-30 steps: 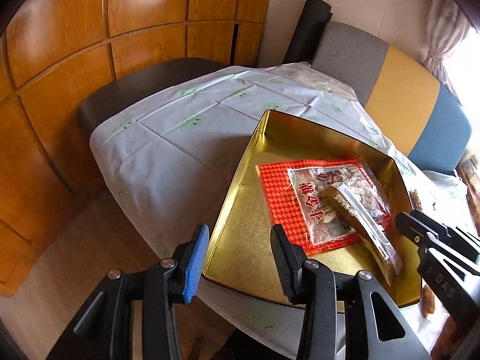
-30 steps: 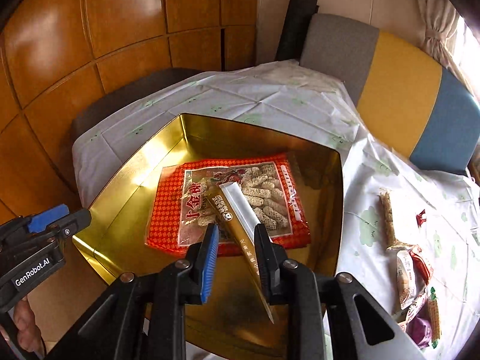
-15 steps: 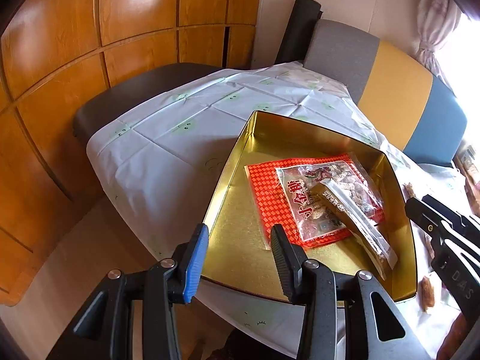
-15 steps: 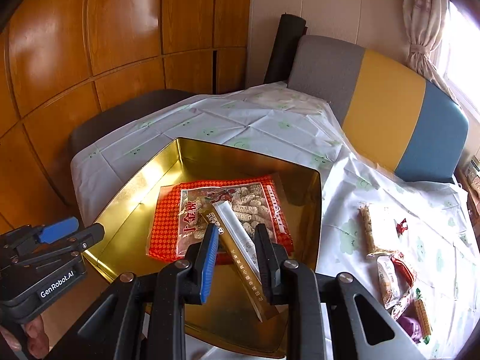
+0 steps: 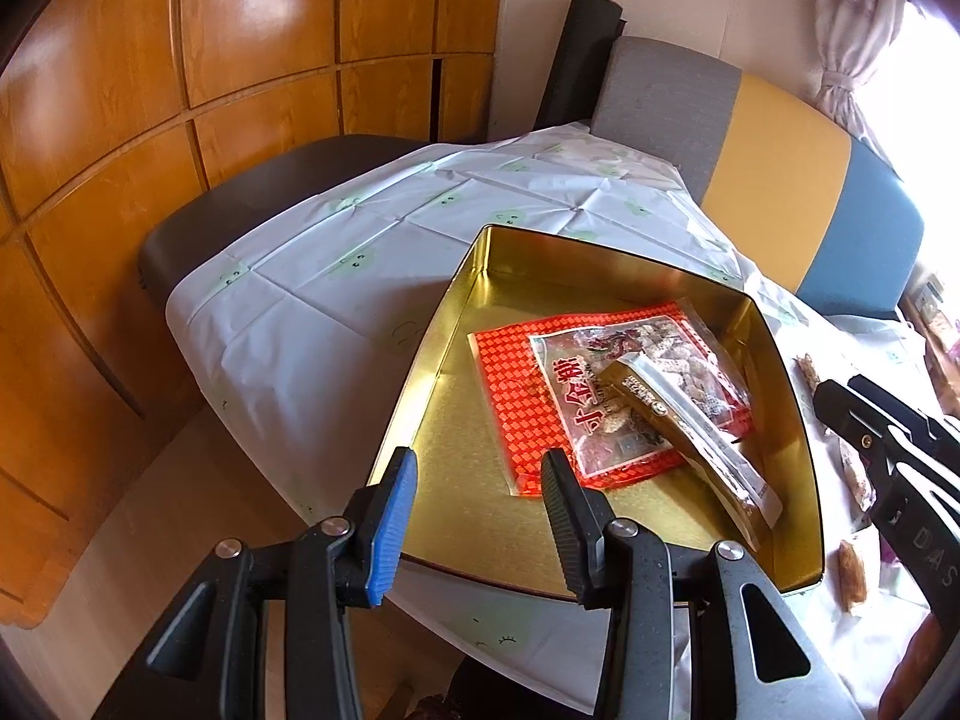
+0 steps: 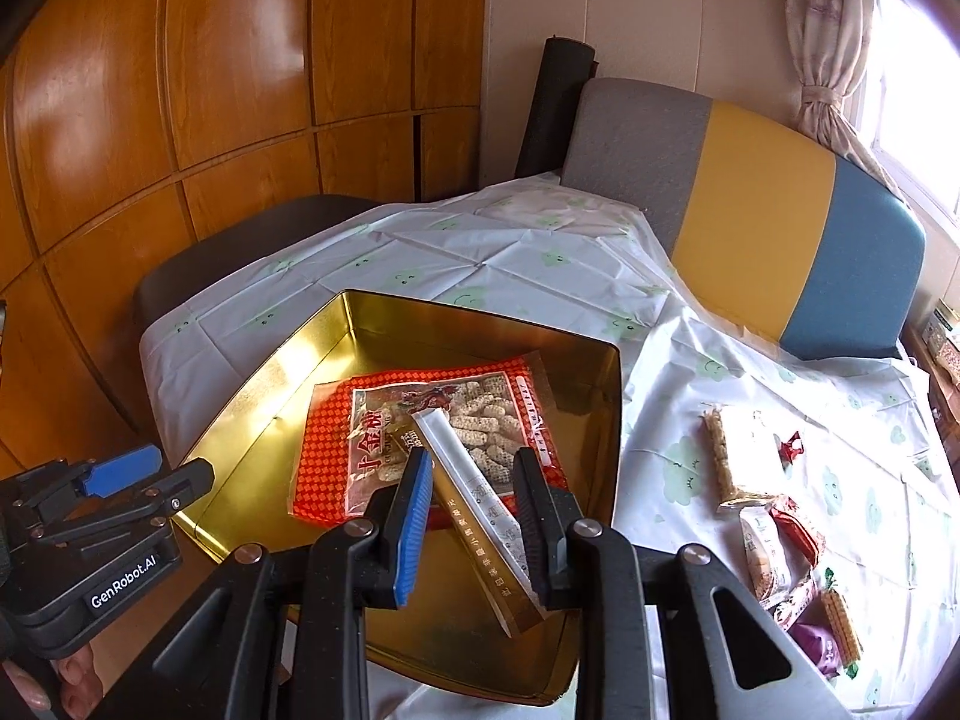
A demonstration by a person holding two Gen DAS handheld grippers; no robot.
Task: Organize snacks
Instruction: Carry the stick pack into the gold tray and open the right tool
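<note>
My left gripper [image 5: 474, 516] hovers empty, fingers half-wide, above the gold tin's [image 6: 270, 372] near rim. My right gripper [image 6: 474, 516], fingers narrow and clear, straddles the slim pouch [image 6: 480, 516] lying across the glossy red packet [image 6: 336, 438] inside the tin.

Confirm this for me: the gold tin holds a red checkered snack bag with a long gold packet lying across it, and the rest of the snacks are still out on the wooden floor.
Not quite. The gold tin, the red checkered snack bag and the long gold packet lying across it are as you say. But the rest of the snacks lie on the white tablecloth beside the tin, not on the floor. The right wrist view shows it.
</note>
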